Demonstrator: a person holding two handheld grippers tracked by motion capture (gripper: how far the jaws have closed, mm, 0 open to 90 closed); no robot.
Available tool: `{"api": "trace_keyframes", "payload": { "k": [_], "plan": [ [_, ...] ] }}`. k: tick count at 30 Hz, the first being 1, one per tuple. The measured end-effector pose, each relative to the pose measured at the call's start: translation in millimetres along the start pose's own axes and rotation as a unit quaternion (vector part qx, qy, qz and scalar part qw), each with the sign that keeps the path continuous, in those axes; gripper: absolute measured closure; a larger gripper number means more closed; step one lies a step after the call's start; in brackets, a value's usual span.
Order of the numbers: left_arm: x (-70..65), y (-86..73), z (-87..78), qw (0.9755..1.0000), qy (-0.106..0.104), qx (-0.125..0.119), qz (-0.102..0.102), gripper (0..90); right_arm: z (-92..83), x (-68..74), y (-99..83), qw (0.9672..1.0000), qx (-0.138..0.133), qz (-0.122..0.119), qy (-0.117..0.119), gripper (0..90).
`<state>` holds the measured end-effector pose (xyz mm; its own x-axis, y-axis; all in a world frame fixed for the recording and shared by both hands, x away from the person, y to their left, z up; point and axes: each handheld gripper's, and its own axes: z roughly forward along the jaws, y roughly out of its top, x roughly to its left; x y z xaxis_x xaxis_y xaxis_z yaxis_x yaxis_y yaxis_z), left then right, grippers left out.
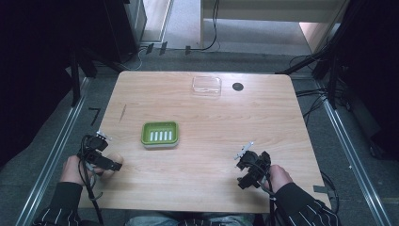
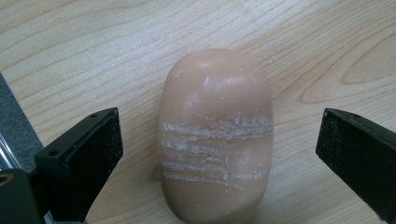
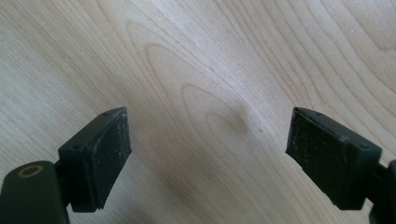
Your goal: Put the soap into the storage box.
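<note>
The bar of soap [image 2: 216, 140] lies on the table [image 1: 207, 141] between the left gripper [image 2: 219, 154]'s spread jaws, untouched, its long axis running along them. From above, that gripper [image 1: 106, 162] sits low at the table's left edge, largely covering the soap. The right gripper [image 1: 251, 169], jaws wide over bare wood, rests near the front right. A green soap dish [image 1: 160, 134] sits mid-table.

Left claw [image 2: 219, 144] spread wide; right claw [image 3: 208, 154] likewise.
</note>
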<state>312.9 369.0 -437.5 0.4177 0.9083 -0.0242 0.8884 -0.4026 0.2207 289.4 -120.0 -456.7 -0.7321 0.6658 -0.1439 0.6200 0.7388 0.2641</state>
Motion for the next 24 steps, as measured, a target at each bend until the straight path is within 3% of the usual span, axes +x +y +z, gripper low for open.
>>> {"api": "trace_keyframes", "payload": {
  "k": [5,6,24],
  "plan": [
    [-1.9,1.0,2.4,0.9999,-0.007,0.004,0.012,8.6,0.3,-0.3,-0.2,1.0000,-0.001,0.000,0.000,14.3],
    [-2.3,0.9,2.8,0.9999,-0.007,0.005,0.012,14.0,0.2,-0.2,-0.1,1.0000,0.000,0.000,0.000,14.3],
    [-0.1,-2.3,7.6,0.9998,-0.004,0.011,0.014,32.2,-0.3,-0.2,-0.4,1.0000,-0.001,0.001,0.000,14.3]
  ]
}}
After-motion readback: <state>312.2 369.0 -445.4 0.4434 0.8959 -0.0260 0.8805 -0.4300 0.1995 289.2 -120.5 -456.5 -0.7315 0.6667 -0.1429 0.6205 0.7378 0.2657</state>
